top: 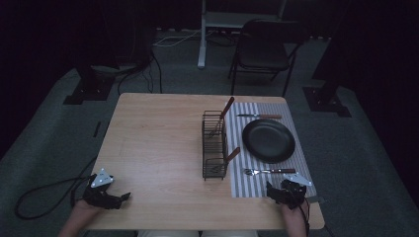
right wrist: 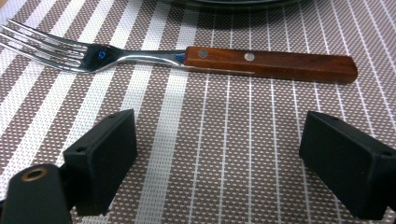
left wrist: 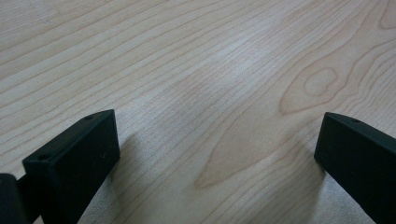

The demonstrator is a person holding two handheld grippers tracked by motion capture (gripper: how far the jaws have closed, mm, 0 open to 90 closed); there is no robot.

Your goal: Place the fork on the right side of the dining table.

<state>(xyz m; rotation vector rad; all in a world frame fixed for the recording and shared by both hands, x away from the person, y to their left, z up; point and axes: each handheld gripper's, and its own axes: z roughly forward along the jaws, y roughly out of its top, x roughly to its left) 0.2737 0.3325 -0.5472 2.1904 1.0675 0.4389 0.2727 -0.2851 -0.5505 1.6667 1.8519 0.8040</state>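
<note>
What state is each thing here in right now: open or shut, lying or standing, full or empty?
Left claw: open, empty, over bare wooden table.
Right claw: open, empty, over striped placemat.
Wood-handled fork: lying flat on placemat.
Wood-handled knife: lying flat beyond plate.
Round black plate: empty.
Black wire caddy: upright, holding two leaning utensils.

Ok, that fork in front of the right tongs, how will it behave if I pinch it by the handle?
The fork looks rigid: steel tines, riveted wooden handle. It lies flat on the striped placemat, so it probably won't roll, but its low profile may let it slide or pivot. The right tongs stand open, wide enough.
</note>
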